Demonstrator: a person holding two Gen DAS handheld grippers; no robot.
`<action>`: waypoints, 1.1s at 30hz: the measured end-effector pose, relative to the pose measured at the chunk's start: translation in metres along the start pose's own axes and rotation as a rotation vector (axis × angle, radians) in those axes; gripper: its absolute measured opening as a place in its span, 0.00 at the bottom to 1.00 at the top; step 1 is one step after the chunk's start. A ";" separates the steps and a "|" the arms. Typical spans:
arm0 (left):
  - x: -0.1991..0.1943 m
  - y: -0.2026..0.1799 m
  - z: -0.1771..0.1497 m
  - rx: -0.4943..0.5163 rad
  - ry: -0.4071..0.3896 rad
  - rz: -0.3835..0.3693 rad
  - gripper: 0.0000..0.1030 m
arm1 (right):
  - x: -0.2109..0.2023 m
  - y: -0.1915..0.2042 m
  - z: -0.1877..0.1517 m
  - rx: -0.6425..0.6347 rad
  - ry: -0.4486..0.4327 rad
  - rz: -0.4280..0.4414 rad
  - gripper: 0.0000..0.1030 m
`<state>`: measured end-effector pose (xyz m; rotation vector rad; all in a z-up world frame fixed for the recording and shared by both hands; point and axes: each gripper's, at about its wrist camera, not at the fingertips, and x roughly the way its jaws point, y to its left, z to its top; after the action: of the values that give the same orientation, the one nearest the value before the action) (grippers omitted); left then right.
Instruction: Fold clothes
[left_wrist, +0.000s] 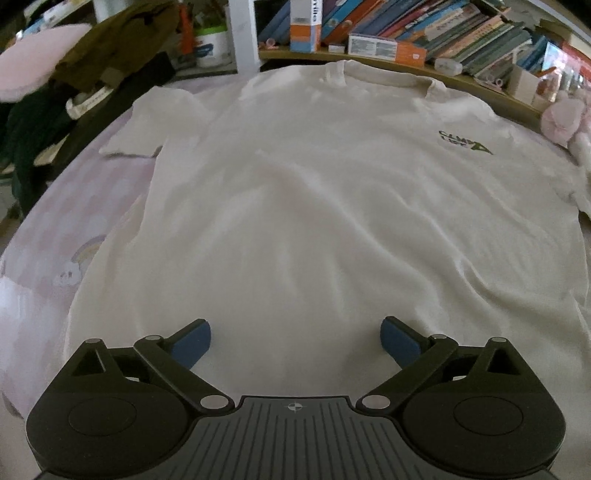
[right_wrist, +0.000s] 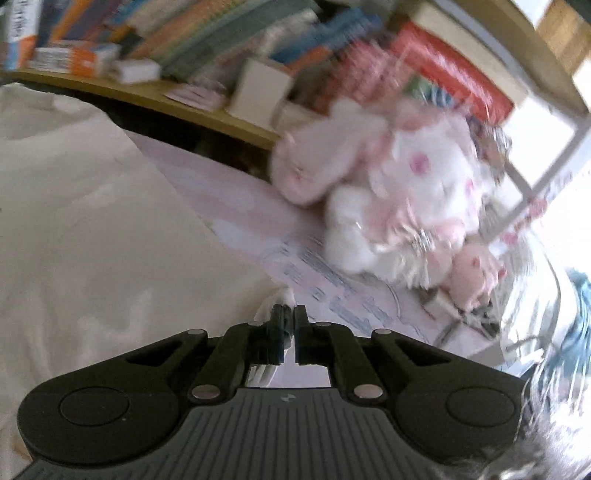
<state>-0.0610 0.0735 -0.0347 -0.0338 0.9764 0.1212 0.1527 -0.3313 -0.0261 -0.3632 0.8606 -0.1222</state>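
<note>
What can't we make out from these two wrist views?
- T-shirt hem, left wrist view: hidden behind the open left tool.
- Right sleeve: cut off by that view's right edge.
- Chest logo: too small to read.
- Right wrist view: motion blur smears the plush toy and the books.
- Right tool: shut on white fabric, but its body hides how much.

My left gripper (left_wrist: 295, 341) is spread wide, blue pads (left_wrist: 192, 343) well apart with nothing between them, hovering low and level. My right gripper (right_wrist: 290, 325) is pinched nearly closed on a bit of white cloth (right_wrist: 275, 301), fingertips almost touching
</note>
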 end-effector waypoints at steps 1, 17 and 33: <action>0.000 -0.001 0.000 -0.003 0.000 0.003 0.97 | 0.004 -0.003 -0.002 0.003 0.007 -0.002 0.04; 0.002 -0.001 0.000 0.031 0.009 -0.026 0.98 | 0.046 -0.024 0.002 0.024 0.043 -0.048 0.04; 0.000 -0.007 0.003 0.205 0.026 -0.089 0.98 | 0.057 -0.033 0.009 0.077 0.029 -0.112 0.08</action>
<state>-0.0582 0.0671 -0.0334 0.1095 1.0071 -0.0612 0.1979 -0.3741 -0.0497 -0.3377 0.8616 -0.2640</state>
